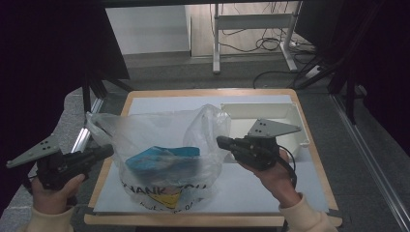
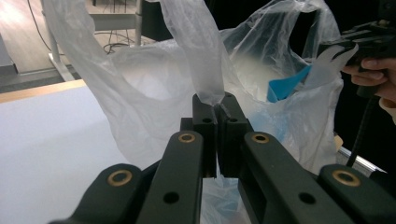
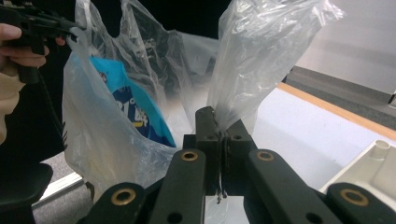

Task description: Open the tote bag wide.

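In the high view, a clear plastic carrier bag (image 1: 164, 145) is sitting on the white sheet (image 1: 270, 191) covering the wooden worktop (image 1: 309, 145), stretched between the two hands. The left tool (image 1: 107, 151) is pinching the bag's left edge, and the right tool (image 1: 221, 142) is pinching its right handle. A blue packet (image 1: 162, 159) is lying inside the bag, and yellow print and dark lettering are showing on the bag's near side. A white tray (image 1: 261, 116) is resting on the worktop just behind the right tool.

In the left gripper view, the left tool (image 2: 217, 103) is clenching a twisted strip of the bag's film (image 2: 201, 60) between its closed jaws. The bag (image 2: 154, 93) is opening out beyond it, with the blue packet (image 2: 287, 86) showing through the far wall, next to the other hand (image 2: 373, 77).

In the right gripper view, the right tool (image 3: 218, 123) is gripping the bag's handle (image 3: 252, 56), jaws pressed together on the film. The blue packet (image 3: 130, 109) is standing inside the bag (image 3: 102, 140) to the left, and a corner of the white tray (image 3: 373, 168) is showing at lower right.
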`<state>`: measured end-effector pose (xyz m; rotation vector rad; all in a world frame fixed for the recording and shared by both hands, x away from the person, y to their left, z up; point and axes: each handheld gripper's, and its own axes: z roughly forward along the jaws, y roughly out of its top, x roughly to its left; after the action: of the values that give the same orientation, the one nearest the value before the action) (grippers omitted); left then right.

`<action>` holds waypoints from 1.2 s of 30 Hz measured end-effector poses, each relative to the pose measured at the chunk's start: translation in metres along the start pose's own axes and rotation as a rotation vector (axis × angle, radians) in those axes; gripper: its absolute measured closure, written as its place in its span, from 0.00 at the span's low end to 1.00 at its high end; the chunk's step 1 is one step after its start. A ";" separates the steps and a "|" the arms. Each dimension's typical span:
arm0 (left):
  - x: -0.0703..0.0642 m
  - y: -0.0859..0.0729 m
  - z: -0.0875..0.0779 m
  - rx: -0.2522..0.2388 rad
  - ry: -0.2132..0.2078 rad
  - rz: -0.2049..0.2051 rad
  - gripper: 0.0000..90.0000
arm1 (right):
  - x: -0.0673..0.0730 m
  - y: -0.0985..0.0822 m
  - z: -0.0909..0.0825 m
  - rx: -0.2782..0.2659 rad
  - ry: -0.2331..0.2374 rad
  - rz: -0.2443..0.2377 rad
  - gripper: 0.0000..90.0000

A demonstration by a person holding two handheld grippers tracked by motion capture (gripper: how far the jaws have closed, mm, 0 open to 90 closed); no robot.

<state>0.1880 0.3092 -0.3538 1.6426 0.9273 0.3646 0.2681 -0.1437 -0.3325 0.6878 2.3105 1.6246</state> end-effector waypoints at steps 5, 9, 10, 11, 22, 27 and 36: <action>-0.005 -0.004 -0.006 -0.008 -0.017 -0.003 0.98 | 0.003 -0.009 0.002 0.033 0.007 -0.001 0.97; -0.009 -0.011 -0.012 -0.010 -0.026 0.001 0.98 | 0.004 -0.016 0.004 0.055 0.005 0.000 0.97; -0.010 -0.012 -0.012 -0.009 -0.027 -0.002 0.98 | 0.004 -0.017 0.005 0.063 0.004 0.001 0.97; -0.010 -0.015 -0.013 -0.004 -0.026 -0.003 0.98 | 0.004 -0.019 0.006 0.066 0.004 0.001 0.97; 0.003 -0.042 0.004 0.061 -0.006 -0.071 0.99 | -0.004 -0.038 0.025 0.138 -0.013 0.020 0.97; 0.006 -0.050 0.015 0.106 0.006 -0.066 0.99 | -0.006 -0.046 0.031 0.147 -0.019 0.027 0.97; 0.006 -0.059 0.028 0.147 0.024 -0.050 0.99 | -0.009 -0.060 0.036 0.147 -0.022 0.051 0.97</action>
<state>0.1881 0.2964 -0.4176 1.7480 1.0322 0.2878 0.2777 -0.1353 -0.4020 0.7976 2.4339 1.4706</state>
